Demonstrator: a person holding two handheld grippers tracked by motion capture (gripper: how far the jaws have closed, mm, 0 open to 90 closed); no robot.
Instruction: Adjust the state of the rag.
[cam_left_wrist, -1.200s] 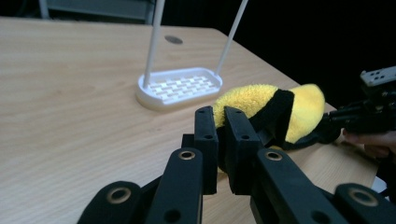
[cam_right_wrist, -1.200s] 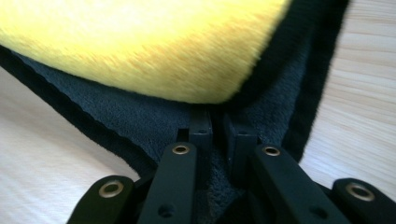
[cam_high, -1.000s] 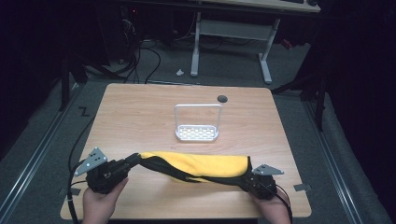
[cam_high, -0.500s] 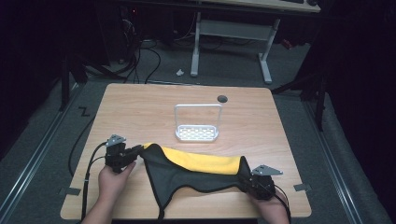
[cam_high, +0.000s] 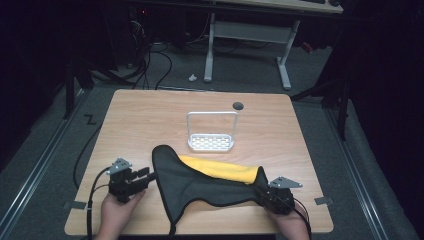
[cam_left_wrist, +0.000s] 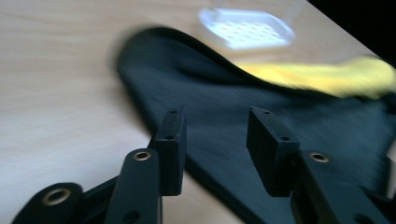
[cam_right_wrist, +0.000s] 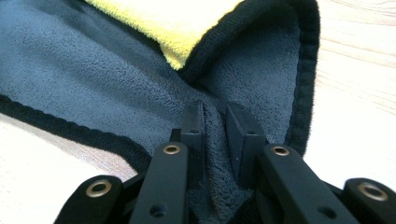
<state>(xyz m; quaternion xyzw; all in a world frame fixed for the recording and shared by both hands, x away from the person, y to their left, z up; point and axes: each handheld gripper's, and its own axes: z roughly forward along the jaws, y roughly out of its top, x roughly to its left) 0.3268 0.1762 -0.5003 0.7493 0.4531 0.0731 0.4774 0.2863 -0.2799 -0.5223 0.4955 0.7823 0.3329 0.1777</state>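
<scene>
A cloth, dark grey on one side and yellow on the other, lies spread on the wooden table. My left gripper is just left of the cloth's left edge. Its jaws have just been opening and stand apart over that edge, touching nothing. My right gripper is at the cloth's right end. A fold of grey cloth is pinched between its pads, though these jaws have just been easing apart.
A small white rack with a perforated base and an upright frame stands behind the cloth at mid-table, also seen blurred. A dark cable hole sits near the far edge. Desk legs and cables lie beyond the table.
The left gripper carried the cloth's left end up and over, turning the grey side up. It then sank to the table and let go. The right hand stayed put.
</scene>
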